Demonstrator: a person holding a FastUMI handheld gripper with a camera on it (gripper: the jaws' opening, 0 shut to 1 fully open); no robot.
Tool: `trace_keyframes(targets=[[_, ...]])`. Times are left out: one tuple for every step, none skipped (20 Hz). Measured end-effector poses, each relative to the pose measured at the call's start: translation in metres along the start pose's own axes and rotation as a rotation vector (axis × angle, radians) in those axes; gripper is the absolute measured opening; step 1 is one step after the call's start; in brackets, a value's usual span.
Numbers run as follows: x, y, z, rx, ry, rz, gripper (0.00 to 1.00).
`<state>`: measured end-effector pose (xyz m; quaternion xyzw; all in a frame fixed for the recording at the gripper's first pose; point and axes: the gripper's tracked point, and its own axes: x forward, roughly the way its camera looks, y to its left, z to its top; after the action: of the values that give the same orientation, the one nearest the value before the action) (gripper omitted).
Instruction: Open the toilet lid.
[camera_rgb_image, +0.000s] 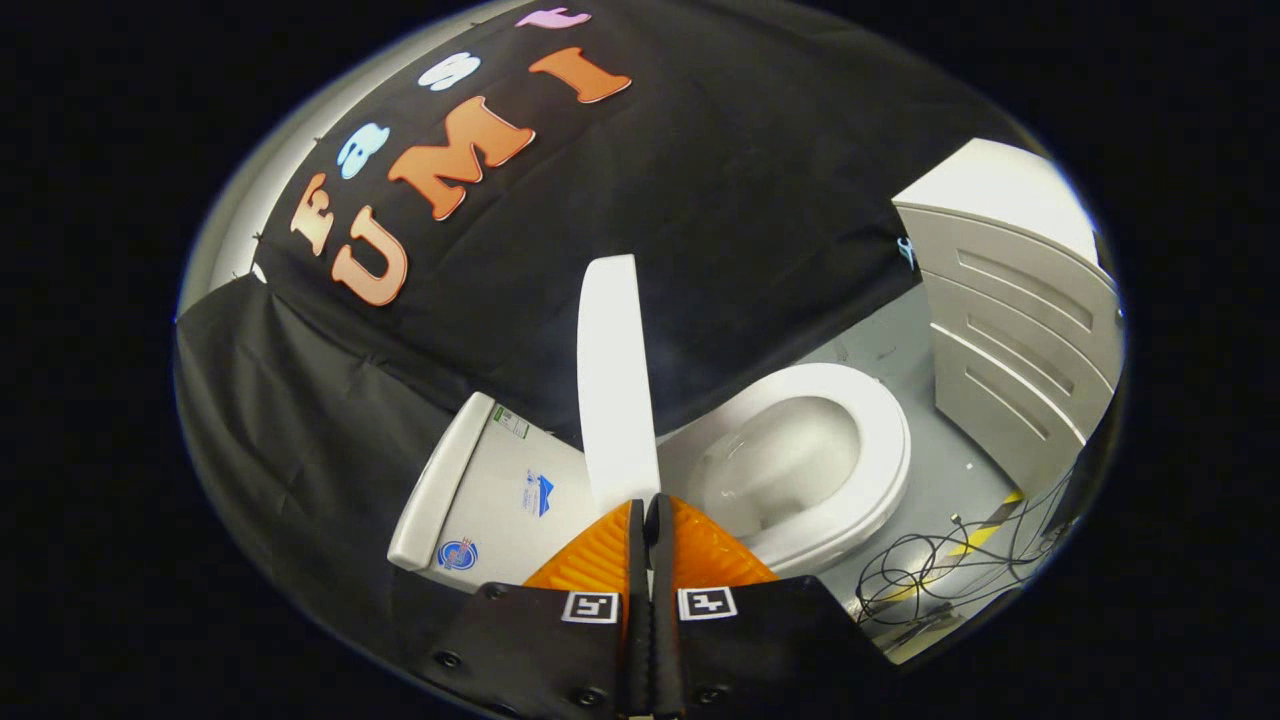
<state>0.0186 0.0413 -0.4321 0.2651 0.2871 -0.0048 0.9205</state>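
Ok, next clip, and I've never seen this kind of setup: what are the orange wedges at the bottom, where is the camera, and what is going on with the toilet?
The camera rides on a hand-held gripper that a person carries, looking forward along its two orange fingers. Those are the wedges; they stand together, with the edge of the toilet lid at their tips, so they seem to pinch it. The lid stands raised, edge-on, between the tank and the uncovered seat and bowl. Beyond the toilet is a white cabinet, and cables lie on the grey floor.
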Motion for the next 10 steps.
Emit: trace_keyframes(targets=[[0.0,0.007,-0.001,-0.021,-0.002,-0.003,0.08],[0.0,0.014,-0.001,-0.041,-0.006,-0.007,0.08],[0.001,0.022,-0.002,-0.059,-0.008,-0.008,0.08],[0.0,0.03,-0.004,-0.073,-0.011,-0.008,0.08],[0.0,0.038,-0.005,-0.084,-0.011,-0.008,0.08],[0.001,0.045,-0.005,-0.095,-0.015,-0.01,0.08],[0.002,0.052,-0.006,-0.11,-0.018,-0.013,0.08],[0.003,0.059,-0.008,-0.131,-0.021,-0.018,0.08],[0.002,0.065,-0.009,-0.153,-0.023,-0.025,0.08],[0.001,0.071,-0.011,-0.177,-0.025,-0.029,0.08]])
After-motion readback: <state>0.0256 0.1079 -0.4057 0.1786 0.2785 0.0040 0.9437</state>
